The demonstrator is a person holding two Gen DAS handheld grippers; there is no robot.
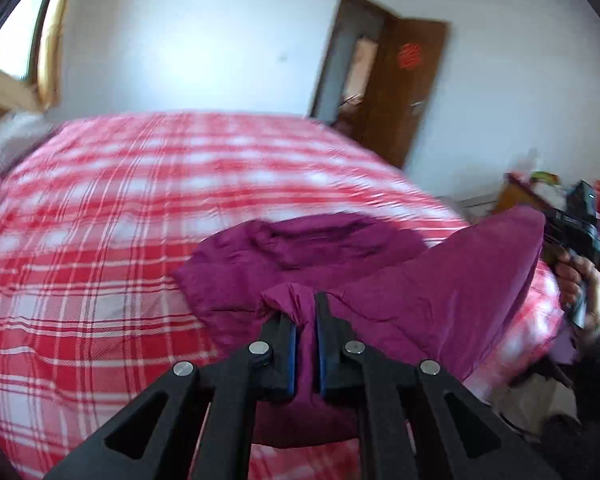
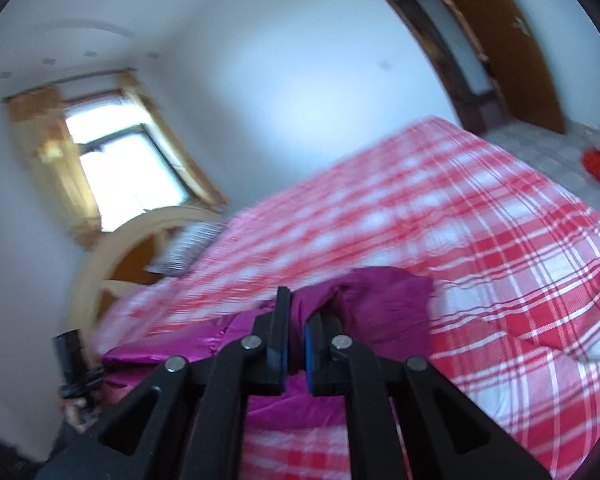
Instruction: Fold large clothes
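Over red-white plaid bed [image 1: 100, 240], we lift magenta satin garment [image 1: 440, 280]; left claw [image 1: 306, 312] and right claw [image 2: 296, 312] pinch bunched corners; slick fabric may slip free.

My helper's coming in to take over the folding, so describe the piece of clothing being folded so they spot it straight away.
Look at the big bed with the red-and-white plaid cover. On its near edge lies a magenta garment, pinched at two spots by the left gripper and the right gripper. It is the only plain, solid-coloured fabric on that checked cover.
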